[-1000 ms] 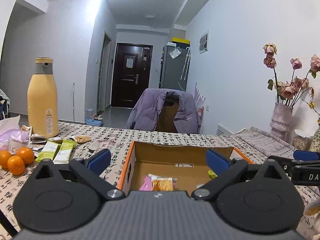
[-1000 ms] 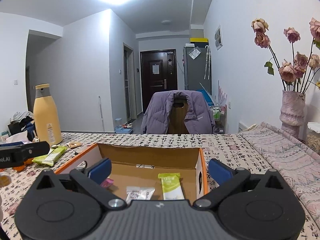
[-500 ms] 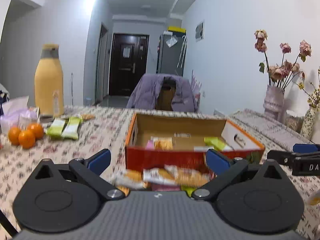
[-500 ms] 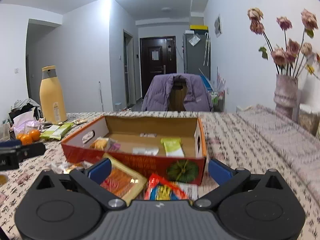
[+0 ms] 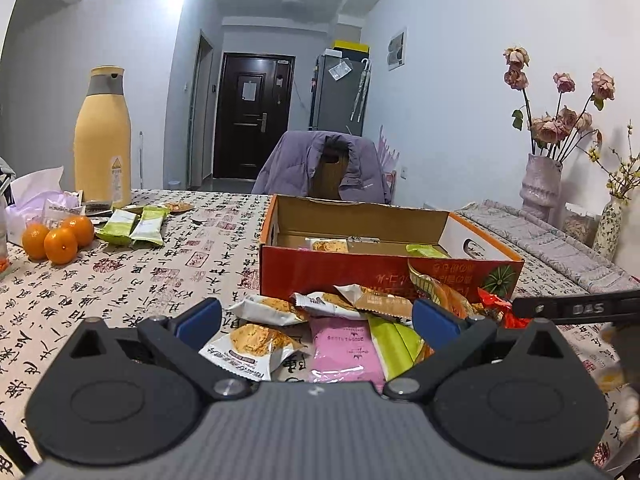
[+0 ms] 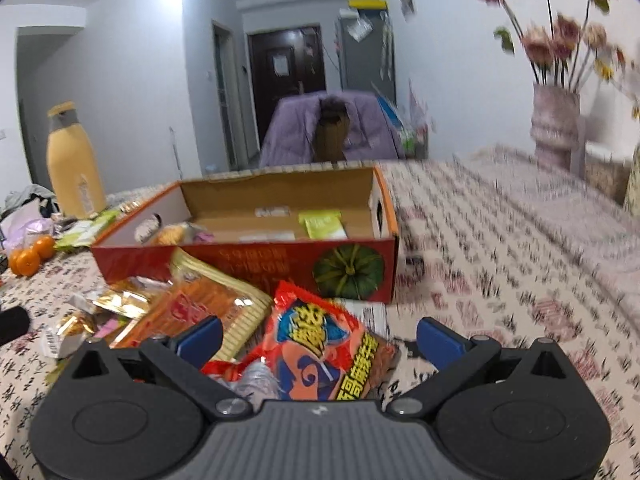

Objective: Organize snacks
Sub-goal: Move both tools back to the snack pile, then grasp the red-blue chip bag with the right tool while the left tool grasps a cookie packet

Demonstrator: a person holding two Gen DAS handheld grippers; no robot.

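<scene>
An open red-and-orange cardboard box stands mid-table with a few snack packs inside. Loose snacks are heaped in front of it. My left gripper hangs open over a pink packet, a white cracker pack and a green pack. My right gripper is open above a red chip bag, beside an orange-and-gold bag. Nothing is held. The right gripper's black finger shows at the right edge of the left wrist view.
A tall yellow bottle, three oranges and two green packs lie at the left. A chair with a purple jacket stands behind the table. Vases with dried flowers stand at the right on a folded cloth.
Both grippers have drawn back from over the box and tipped down. The snack heap in front of the box now lies under their open fingers.
</scene>
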